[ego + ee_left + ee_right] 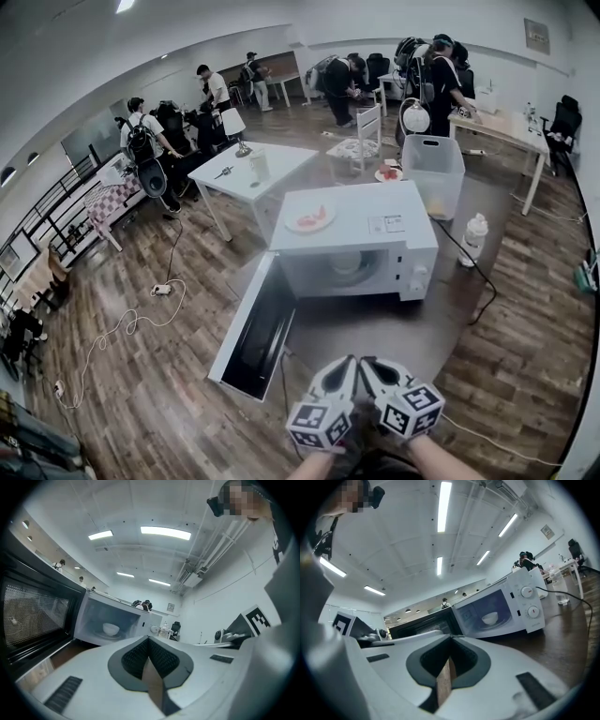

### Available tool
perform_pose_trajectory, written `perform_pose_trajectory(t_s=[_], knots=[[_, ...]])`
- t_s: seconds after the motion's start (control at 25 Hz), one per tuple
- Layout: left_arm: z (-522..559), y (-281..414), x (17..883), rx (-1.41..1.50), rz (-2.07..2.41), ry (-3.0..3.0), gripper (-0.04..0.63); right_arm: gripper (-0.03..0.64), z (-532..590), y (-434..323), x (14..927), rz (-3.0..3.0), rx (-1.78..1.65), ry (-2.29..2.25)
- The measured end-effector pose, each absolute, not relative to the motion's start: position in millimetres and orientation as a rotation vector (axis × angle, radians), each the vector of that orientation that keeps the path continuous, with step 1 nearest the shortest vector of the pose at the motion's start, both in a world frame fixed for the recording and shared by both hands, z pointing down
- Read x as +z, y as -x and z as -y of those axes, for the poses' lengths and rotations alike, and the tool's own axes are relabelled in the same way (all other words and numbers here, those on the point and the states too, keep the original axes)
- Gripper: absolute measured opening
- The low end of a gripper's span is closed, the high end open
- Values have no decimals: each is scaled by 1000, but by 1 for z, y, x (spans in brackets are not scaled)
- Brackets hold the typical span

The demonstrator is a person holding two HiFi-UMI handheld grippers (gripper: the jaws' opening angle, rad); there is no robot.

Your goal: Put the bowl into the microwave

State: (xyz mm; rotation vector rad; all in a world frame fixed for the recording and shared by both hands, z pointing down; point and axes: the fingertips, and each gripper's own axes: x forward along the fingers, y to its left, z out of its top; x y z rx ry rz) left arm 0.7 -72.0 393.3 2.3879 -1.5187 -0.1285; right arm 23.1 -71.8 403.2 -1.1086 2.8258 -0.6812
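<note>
The head view looks steeply down from above the near edge of the table (375, 328). The microwave (356, 234) lies at mid-distance.

The left gripper (345, 367) view sits low at that edge and faces level. The microwave's open cavity is left of centre and the door (33, 616) is close at the left.

The right gripper (370, 367) view sits just beside it, with the cavity right of centre.

All three views share the microwave. Both gripper views share the bowl (111, 629) inside.

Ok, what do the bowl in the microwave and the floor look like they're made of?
The bowl looks like glazed ceramic: plain white and smooth, though it is too small to rule out plastic. The floor looks like wood or wood-look laminate: brown planks with grain and a slight sheen.
</note>
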Motion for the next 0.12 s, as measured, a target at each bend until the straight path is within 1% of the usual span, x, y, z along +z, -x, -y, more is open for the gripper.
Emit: perform_pose_trajectory(t_s=[0.12], knots=[[74,-2,396,-123,1515,-2381,-2,-3,74,-24,406,-2825,-694,1118]])
